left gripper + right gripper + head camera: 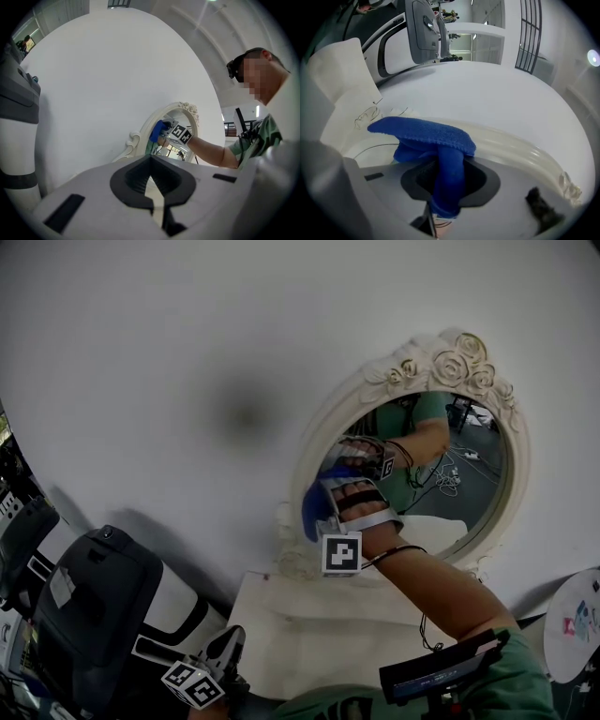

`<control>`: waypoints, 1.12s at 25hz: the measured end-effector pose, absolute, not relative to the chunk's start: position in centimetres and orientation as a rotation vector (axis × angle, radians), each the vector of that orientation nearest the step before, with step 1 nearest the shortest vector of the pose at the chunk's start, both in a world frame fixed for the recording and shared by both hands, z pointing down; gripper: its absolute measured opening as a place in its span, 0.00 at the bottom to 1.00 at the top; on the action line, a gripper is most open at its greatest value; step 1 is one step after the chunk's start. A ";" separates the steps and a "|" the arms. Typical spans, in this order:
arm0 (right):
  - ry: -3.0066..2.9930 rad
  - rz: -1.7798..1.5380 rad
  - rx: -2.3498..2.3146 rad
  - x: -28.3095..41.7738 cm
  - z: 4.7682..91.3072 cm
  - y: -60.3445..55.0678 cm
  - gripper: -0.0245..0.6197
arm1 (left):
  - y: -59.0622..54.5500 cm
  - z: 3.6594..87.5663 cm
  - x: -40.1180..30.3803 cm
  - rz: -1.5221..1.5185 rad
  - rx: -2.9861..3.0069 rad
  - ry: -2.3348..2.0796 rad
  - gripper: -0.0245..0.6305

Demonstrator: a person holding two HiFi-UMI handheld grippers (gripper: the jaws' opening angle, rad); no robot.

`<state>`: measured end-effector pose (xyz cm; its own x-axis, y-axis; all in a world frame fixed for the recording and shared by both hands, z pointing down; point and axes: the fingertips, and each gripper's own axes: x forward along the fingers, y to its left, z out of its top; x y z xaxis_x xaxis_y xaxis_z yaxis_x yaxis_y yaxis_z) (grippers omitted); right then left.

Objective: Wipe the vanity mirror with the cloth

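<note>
An oval vanity mirror (459,493) in an ornate white frame (412,367) hangs on the white wall. My right gripper (330,491) is shut on a blue cloth (313,508) and holds it against the left side of the glass. In the right gripper view the cloth (424,133) spreads out ahead of the jaws (445,187) and lies on the mirror's curved frame (511,145). My left gripper (217,657) hangs low at the left, away from the mirror, shut and with nothing in it (152,187). From there the mirror (180,140) and the cloth (156,131) show ahead.
A large grey, white and black machine (94,606) stands at the lower left, close to the left gripper. A white ledge (309,624) sits under the mirror. A round white object (577,624) is at the right edge.
</note>
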<state>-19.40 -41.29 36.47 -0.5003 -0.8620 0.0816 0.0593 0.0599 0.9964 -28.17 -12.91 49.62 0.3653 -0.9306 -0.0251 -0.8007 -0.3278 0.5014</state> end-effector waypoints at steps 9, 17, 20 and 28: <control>-1.484 -1.449 0.880 -8.4 36.9 -42.3 0.20 | -16.2 48.6 -23.5 -0.404 2.324 -1.374 0.03; -1.309 -1.299 0.998 9.3 37.5 -43.5 0.20 | -19.2 47.9 -17.0 -0.372 2.410 -1.215 0.03; -1.240 -1.222 1.052 15.3 37.7 -43.8 0.20 | -19.8 47.6 -15.3 -0.365 2.433 -1.178 0.03; -1.178 -1.078 1.127 21.5 38.0 -44.2 0.20 | -19.0 47.2 -15.6 -0.382 2.428 -1.202 0.03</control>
<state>21.45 -44.15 37.99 0.0824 -0.9891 0.1219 0.0337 0.1250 0.9916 -15.58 -18.95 47.23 0.5924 -0.8030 -0.0646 -0.6928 -0.5487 0.4679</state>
